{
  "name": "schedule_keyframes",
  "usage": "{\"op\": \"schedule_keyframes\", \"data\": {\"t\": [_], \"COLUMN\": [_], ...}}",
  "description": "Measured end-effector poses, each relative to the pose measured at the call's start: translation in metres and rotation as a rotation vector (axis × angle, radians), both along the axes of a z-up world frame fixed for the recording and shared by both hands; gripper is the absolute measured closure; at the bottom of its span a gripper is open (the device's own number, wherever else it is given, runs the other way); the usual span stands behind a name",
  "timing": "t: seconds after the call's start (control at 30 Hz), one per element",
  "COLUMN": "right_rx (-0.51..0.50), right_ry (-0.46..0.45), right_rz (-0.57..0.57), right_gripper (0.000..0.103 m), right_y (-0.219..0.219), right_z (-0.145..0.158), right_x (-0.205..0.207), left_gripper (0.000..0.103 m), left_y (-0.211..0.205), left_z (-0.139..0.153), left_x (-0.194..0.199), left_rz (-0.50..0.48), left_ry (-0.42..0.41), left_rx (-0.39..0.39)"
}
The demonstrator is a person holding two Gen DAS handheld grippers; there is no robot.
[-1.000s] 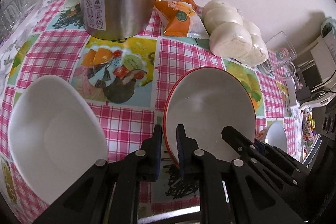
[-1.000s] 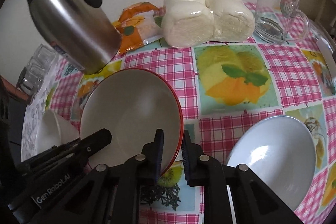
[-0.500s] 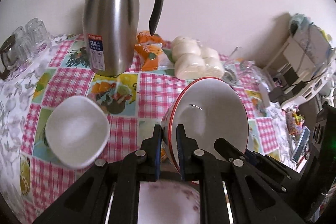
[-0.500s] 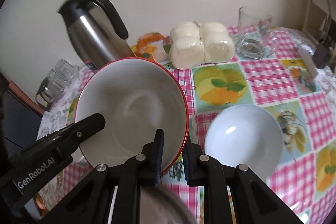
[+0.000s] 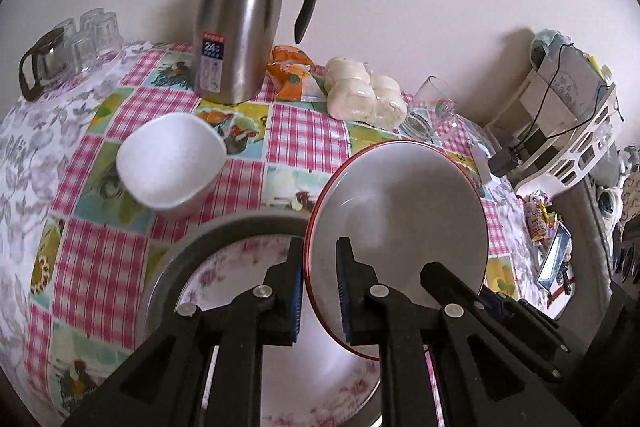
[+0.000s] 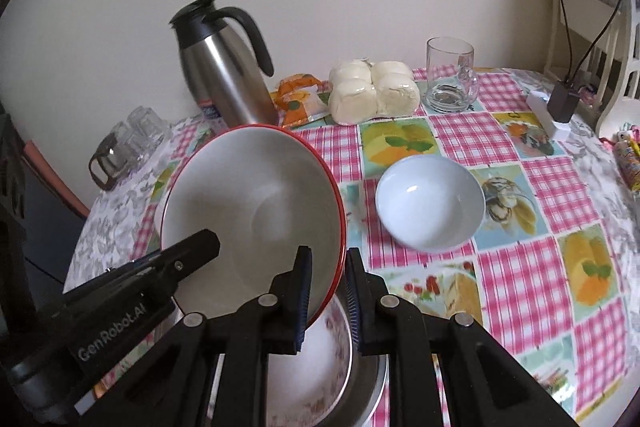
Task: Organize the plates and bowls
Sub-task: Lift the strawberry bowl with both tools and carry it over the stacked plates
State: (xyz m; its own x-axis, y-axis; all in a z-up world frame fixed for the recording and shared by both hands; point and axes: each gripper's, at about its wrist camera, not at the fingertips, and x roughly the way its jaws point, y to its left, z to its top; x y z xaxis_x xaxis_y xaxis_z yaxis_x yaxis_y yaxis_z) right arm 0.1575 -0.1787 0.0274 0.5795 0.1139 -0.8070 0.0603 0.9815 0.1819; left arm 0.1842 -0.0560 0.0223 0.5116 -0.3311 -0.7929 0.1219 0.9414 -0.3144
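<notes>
Both my tongs, left (image 5: 319, 281) and right (image 6: 327, 293), clamp opposite rims of the red-rimmed bowl (image 6: 256, 211), tilted directly above the floral plate (image 5: 224, 267) at the desk's near edge.

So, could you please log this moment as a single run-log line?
phase: carry | left gripper: shut on red-rimmed white bowl | right gripper: shut on same rim | below: floral dish in steel basin

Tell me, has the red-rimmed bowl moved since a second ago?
Yes. The red-rimmed bowl has come up off the checked tablecloth, away from the steel thermos, and hangs over the floral plate.
</notes>
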Motion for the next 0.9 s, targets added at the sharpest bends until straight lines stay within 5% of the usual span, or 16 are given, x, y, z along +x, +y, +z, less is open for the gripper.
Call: {"op": "schedule_keyframes", "data": {"t": [0.9], "right_rx": [0.055], "right_ry": [0.058], "right_rz": [0.022], "right_gripper": [0.085], "right_y": [0.021], "right_z": [-0.022], "right_x": [-0.031], "left_gripper": [0.089], "left_y": [0.028], "left_z": [-0.013], "left_x": [-0.023], "left_rz": [0.048], "left_ry": [0.062], "left_rx": [-0.013]}}
